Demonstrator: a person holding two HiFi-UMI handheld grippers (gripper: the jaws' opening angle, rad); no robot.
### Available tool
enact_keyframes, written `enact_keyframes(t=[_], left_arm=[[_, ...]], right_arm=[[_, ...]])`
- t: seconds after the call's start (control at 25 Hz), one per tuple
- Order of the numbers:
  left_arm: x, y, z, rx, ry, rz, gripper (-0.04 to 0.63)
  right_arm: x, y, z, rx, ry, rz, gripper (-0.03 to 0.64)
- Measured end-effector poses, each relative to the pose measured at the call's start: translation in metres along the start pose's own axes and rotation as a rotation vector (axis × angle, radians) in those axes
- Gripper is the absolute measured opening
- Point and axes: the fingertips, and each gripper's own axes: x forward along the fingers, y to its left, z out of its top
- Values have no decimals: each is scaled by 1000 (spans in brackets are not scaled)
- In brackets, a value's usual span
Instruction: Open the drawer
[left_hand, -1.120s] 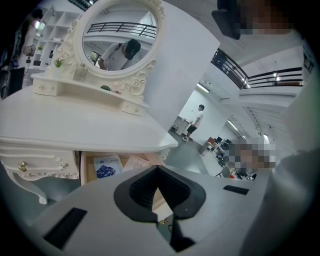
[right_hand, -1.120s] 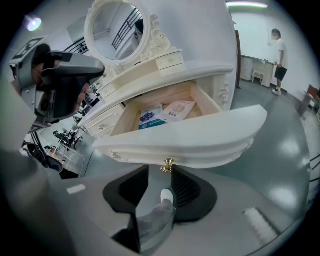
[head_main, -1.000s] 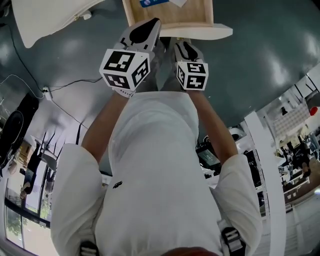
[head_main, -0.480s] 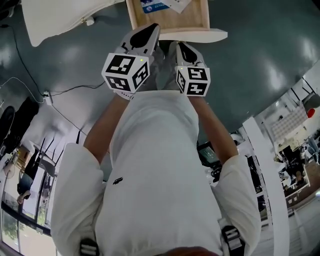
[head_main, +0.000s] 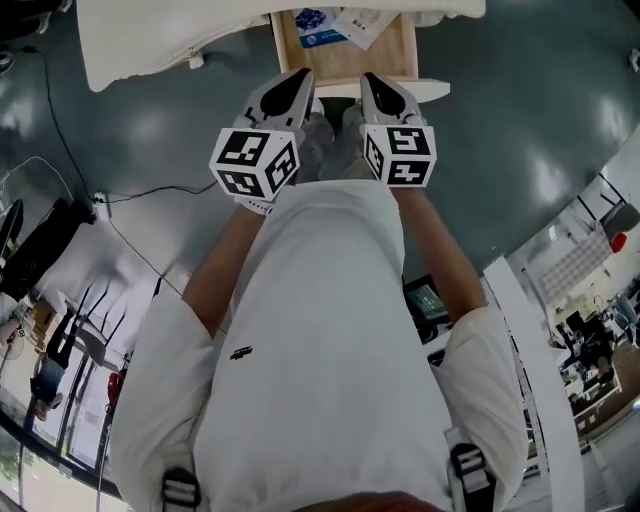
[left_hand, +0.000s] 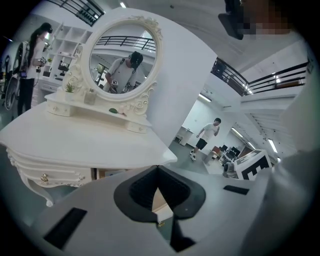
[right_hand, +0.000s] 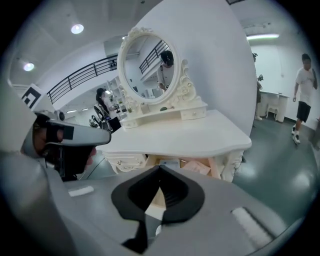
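Drawer (head_main: 345, 62), pale wood with white front panel: pulled out from under the top of the white table (head_main: 150, 40), at upper centre of the head view, open side up. Glossy dark grey-green floor (head_main: 520, 120) all around, black cable (head_main: 150, 188) trailing across it at left. Table with carved apron and curved legs, carrying an oval mirror (left_hand: 122, 55) in an ornate white frame on a small raised shelf. Left tool (head_main: 297, 80) and right tool (head_main: 372, 82): held side by side just on the near side of the drawer front, each with a marker cube at the rear; both clenched tip to tip, grasping nothing. Inside drawer: blue-printed packet (head_main: 320, 25) beside a white paper (head_main: 362, 22). Small gold knob (left_hand: 44, 176) on the table apron.
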Motion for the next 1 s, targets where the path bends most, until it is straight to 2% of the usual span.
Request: enact_keyframes(t=[0.16, 0.4, 0.72, 1.0], left_arm=[[-11, 0, 14, -5, -35, 12, 9], [-28, 8, 38, -21, -90, 39, 9], [-49, -3, 81, 76, -157, 26, 9], [-59, -8, 104, 87, -209, 13, 9]], right_arm=[[-6, 4, 32, -35, -48, 8, 11], [-17, 8, 65, 25, -111, -1, 11], [-47, 22, 134, -126, -244, 1, 11], [-65, 28, 177, -84, -332, 47, 11]])
